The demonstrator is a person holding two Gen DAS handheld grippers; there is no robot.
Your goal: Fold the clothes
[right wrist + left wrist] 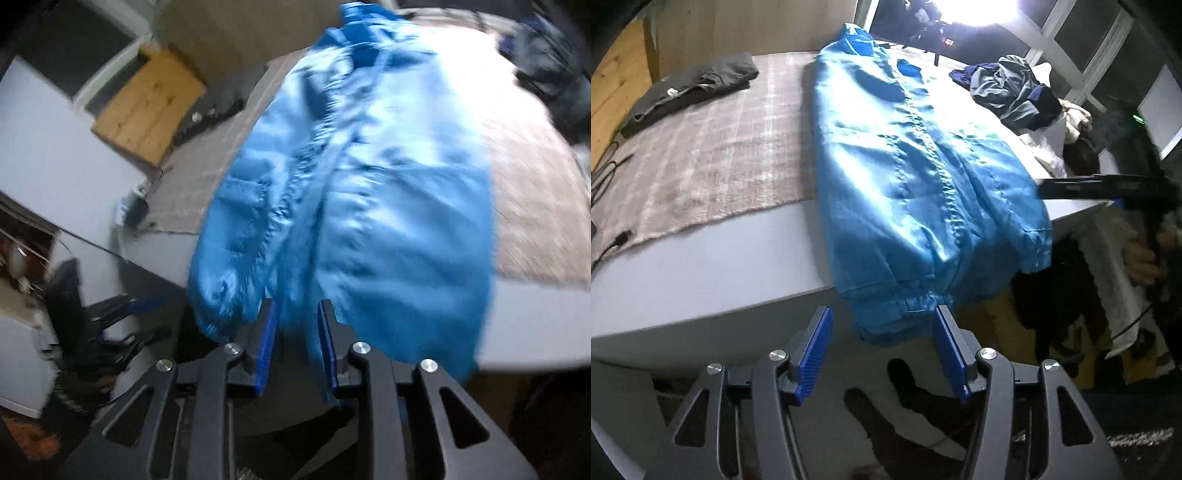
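Observation:
A shiny blue jacket (905,158) lies lengthwise on the table, its elastic hem hanging over the near edge. My left gripper (882,325) is open, its blue pads (816,350) on either side of the hem's lower corner, not closed on it. In the right wrist view, which is blurred by motion, the jacket (362,184) fills the middle. My right gripper (295,317) is open with the hem's cloth hanging between its pads (266,339). The right gripper also shows in the left wrist view (1108,184) as a dark bar beside the jacket.
A grey checked cloth (701,147) covers the white table (701,266). Folded dark clothes (690,88) lie at the far left. A pile of dark blue and grey clothes (1012,88) sits at the far right. Cables (609,173) trail at the left edge. A bright lamp (979,11) glares behind.

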